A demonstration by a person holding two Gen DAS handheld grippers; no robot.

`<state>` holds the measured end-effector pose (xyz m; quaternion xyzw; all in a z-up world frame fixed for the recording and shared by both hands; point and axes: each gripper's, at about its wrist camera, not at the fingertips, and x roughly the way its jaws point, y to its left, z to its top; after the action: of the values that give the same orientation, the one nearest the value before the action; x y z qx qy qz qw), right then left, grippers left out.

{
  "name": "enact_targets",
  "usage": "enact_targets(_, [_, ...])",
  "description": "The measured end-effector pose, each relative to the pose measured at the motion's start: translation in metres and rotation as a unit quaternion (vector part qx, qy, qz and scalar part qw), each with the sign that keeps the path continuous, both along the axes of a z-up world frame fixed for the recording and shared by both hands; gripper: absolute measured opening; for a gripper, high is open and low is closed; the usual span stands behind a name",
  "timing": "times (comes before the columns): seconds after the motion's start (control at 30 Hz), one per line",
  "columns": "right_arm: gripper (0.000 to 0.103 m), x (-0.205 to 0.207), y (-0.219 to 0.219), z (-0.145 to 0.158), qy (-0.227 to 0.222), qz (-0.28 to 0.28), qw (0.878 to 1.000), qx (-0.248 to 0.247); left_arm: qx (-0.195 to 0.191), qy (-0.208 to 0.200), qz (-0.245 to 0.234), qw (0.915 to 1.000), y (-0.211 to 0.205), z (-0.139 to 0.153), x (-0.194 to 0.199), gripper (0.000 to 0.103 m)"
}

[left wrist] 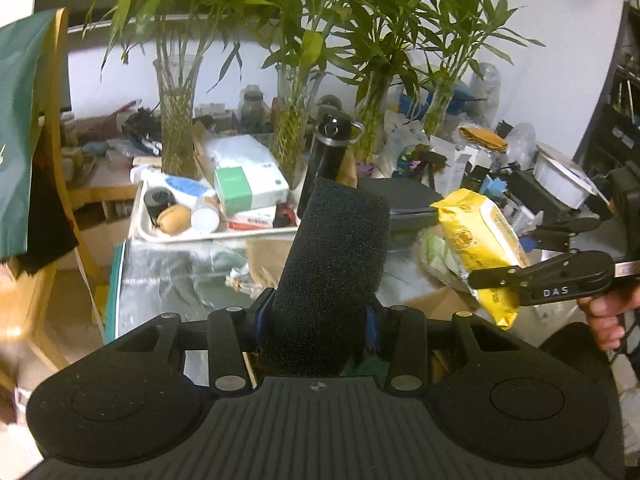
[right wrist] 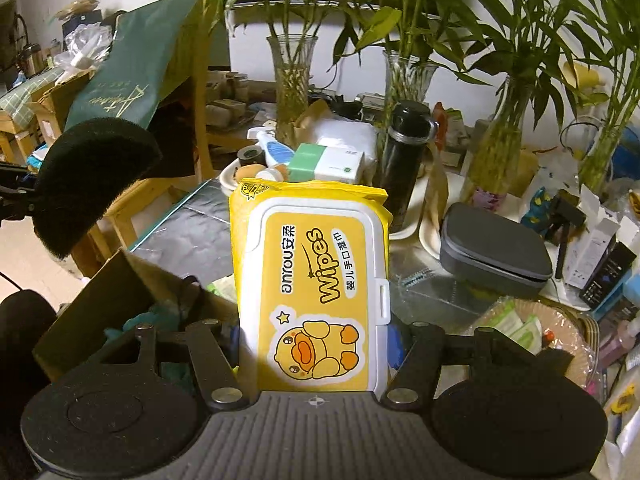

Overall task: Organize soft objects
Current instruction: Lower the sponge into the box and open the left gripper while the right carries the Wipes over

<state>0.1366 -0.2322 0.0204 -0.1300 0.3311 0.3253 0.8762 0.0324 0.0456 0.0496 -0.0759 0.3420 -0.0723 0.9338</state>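
Black foam [left wrist: 332,276] is clamped upright between the fingers of the left gripper [left wrist: 316,320], its top leaning toward 1 o'clock, lifted clear of the surface [left wrist: 168,276]. Over on the other side, the wipes [right wrist: 316,284], a yellow soft pack with a duck on the white lid, are pinched at their near end by the right gripper [right wrist: 316,336], the pack standing toward 12 o'clock. Both items are airborne; neither is resting on anything.

From the left wrist view the wipes can be spotted at 3 o'clock, hanging from the right gripper. From the right wrist view the foam is seen at 9 o'clock.

A cardboard box [right wrist: 116,292] with an open flap is seen low at 8 o'clock in the right view, some teal fabric visible inside. It is judged the likely drop point, though that cannot be confirmed. A tray [left wrist: 160,232] of bottles and cartons and a black flask [left wrist: 328,148] are crowded at 11 to 12 o'clock.

The carrying step looks to be in hand. Next, each item would need to be brought over its destination, lowered, and only then let go, with the foam's springiness allowed for.
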Motion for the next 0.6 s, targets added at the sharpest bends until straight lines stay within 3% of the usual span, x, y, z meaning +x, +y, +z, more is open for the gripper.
enact_targets(0.37, [0.065,-0.028,-0.005,0.007,-0.008,0.009,1.000,0.009,-0.072,0.067,0.037,0.9945,0.000,-0.024,-0.017,0.043])
enact_targets(0.5, [0.065,-0.037,-0.006,0.008,-0.007,0.013,1.000,0.015,-0.140,0.107,0.045,0.9834,0.009,-0.048,-0.014,0.045])
enact_targets(0.6, [0.065,-0.043,-0.008,0.007,-0.005,0.014,1.000,0.018,-0.151,0.118,0.063,0.9795,0.012,-0.060,-0.015,0.048])
